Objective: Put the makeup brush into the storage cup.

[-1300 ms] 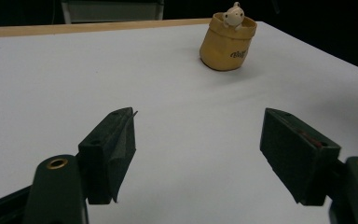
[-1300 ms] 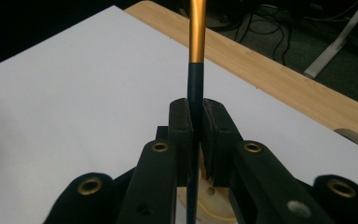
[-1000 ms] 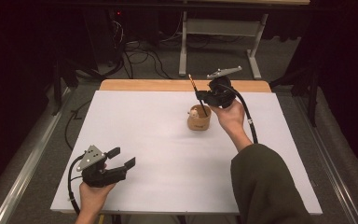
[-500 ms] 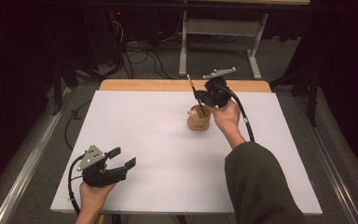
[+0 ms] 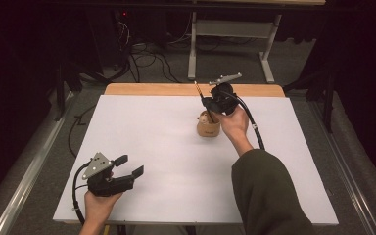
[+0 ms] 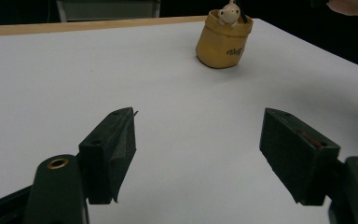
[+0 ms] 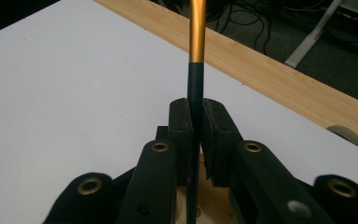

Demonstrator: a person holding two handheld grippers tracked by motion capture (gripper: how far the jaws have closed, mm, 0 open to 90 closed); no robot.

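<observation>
White table (image 5: 142,127): pen (image 7: 195,88) over cup (image 6: 223,42), seemingly unobstructed.

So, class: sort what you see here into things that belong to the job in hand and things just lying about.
In the job:
- pen, clamped in the right claw
- yellow cup under it

Lying about:
- left claw, open and idle
- cables on the floor
- table frame behind

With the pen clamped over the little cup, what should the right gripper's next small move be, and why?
Probably lower the pen straight down. The right gripper is shut on its dark shaft, with the lower end apparently at the mouth of the tan cup. The left gripper hangs open, far away, so it cannot steady the cup.
</observation>
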